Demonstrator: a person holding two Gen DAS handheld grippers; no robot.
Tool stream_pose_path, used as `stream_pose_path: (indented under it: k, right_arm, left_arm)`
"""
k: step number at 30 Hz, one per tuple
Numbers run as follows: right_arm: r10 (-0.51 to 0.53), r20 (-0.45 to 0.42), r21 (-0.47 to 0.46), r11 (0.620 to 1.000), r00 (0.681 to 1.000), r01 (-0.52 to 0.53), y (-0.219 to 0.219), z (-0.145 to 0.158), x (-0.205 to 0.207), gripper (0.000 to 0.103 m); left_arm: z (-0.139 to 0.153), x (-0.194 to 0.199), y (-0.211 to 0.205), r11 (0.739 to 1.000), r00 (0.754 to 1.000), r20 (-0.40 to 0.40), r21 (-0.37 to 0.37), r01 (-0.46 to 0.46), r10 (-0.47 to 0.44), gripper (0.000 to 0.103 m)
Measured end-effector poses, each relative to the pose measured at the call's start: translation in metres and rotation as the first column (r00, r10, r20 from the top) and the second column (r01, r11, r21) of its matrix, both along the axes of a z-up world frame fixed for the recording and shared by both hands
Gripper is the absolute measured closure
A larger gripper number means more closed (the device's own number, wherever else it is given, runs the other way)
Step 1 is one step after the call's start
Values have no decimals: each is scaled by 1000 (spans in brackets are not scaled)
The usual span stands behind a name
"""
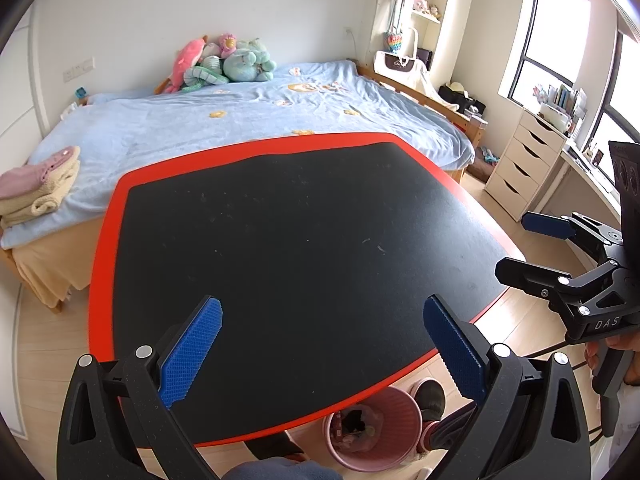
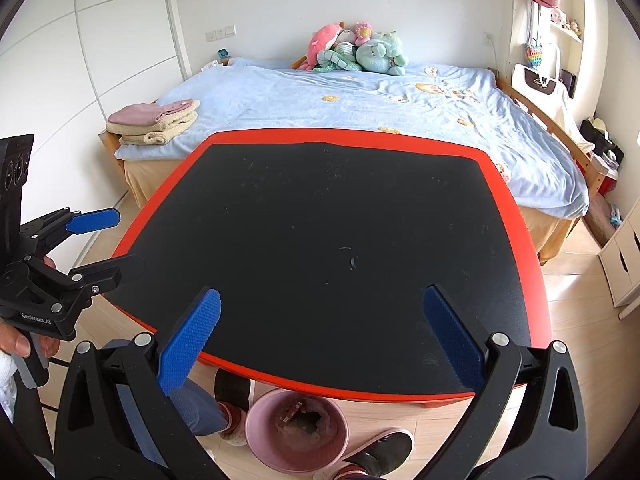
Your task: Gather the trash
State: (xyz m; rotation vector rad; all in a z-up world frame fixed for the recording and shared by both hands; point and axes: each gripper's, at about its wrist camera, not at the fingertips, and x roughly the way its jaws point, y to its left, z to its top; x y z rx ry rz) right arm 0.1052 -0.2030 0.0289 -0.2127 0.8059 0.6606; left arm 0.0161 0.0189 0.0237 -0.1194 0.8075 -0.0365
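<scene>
With both the left gripper (image 1: 322, 350) and right gripper (image 2: 320, 338) wide apart and empty over the bare table (image 2: 168, 184), the likeliest slip is knocking the filled bin (image 2: 296, 432) underneath the near edge.

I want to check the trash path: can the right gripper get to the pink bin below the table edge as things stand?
Probably yes. The right gripper is open and empty, the pink bin stands on the floor just beyond the table edge, its mouth uncovered. Only the person's feet stand beside it.
</scene>
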Motion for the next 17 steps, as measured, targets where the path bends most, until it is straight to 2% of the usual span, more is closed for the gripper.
stream_pose_path:
  k: [8, 17]
  right_arm:
    - [0, -7, -5, 1000, 1000, 0, 2, -2, 0, 4]
    - [1, -15, -8, 1000, 1000, -1, 5, -6, 4, 4]
  left_arm:
    - [-4, 2, 0, 1000, 1000, -7, -2, 2, -2, 6]
    - [-9, 5, -4, 999, 1000, -14, 50, 9, -8, 6]
